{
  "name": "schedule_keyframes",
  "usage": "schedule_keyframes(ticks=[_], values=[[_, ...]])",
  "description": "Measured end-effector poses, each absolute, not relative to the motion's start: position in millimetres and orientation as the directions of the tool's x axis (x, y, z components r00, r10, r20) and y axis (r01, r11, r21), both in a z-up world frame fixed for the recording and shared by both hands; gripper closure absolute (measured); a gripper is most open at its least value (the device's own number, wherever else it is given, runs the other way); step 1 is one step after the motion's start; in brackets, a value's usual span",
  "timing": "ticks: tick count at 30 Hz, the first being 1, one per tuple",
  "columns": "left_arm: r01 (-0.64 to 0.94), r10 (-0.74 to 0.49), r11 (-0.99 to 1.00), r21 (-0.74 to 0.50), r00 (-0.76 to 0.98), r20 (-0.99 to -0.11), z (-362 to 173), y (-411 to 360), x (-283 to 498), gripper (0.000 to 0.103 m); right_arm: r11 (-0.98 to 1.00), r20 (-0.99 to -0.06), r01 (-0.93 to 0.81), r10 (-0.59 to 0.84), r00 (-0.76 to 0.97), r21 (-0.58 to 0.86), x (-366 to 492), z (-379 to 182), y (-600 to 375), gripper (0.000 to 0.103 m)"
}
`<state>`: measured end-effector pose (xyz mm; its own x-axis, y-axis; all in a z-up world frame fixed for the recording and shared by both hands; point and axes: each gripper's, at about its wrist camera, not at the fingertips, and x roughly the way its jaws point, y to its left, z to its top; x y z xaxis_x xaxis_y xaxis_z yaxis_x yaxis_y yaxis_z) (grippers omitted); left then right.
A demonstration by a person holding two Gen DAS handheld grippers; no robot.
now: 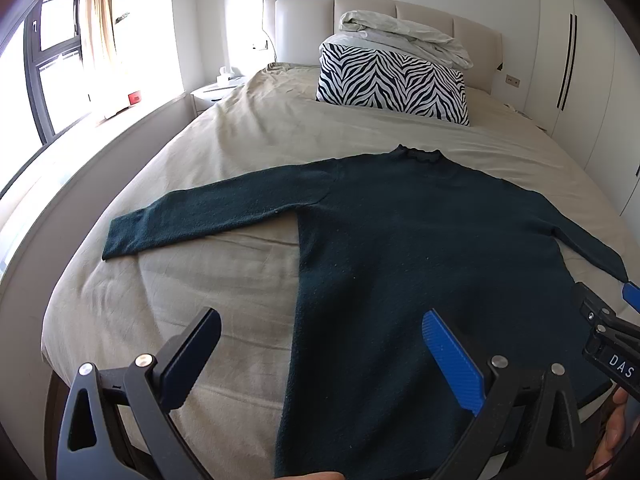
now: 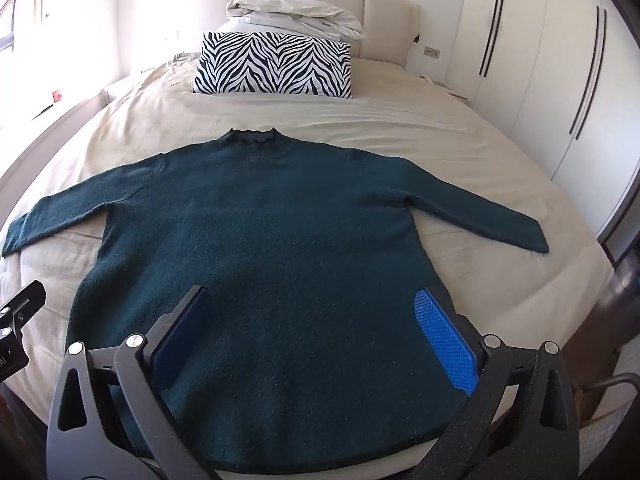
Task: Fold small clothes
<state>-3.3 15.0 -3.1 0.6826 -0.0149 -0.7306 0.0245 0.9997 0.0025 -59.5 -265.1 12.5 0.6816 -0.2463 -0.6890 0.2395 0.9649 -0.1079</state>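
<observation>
A dark teal long-sleeved sweater (image 2: 260,240) lies flat on the beige bed, collar toward the headboard, both sleeves spread out sideways. In the left wrist view the sweater (image 1: 420,260) fills the right half. My left gripper (image 1: 320,340) hovers open above the sweater's lower left edge, one finger over the sheet, the other over the knit. My right gripper (image 2: 316,320) stands open above the lower right part of the body, nothing between its pads. The right gripper (image 1: 612,320) also shows at the right edge of the left wrist view. Neither touches the cloth.
A zebra-print pillow (image 2: 272,66) and a crumpled white duvet (image 2: 292,14) sit by the padded headboard (image 2: 384,4). White wardrobe doors (image 2: 540,80) stand along the right. A window (image 1: 52,64) with curtain and a nightstand (image 1: 212,92) are on the left.
</observation>
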Motion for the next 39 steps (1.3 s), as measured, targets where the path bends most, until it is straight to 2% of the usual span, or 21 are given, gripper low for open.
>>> schedule_keyframes(ticks=[39], values=[[0.022,-0.016,1.000,-0.002,0.679,-0.734,-12.1,21.2,-5.6,0.000,0.966,-0.704,0.237,-0.238,0.669,-0.101,-55.1,0.4,-263.0,0.000]])
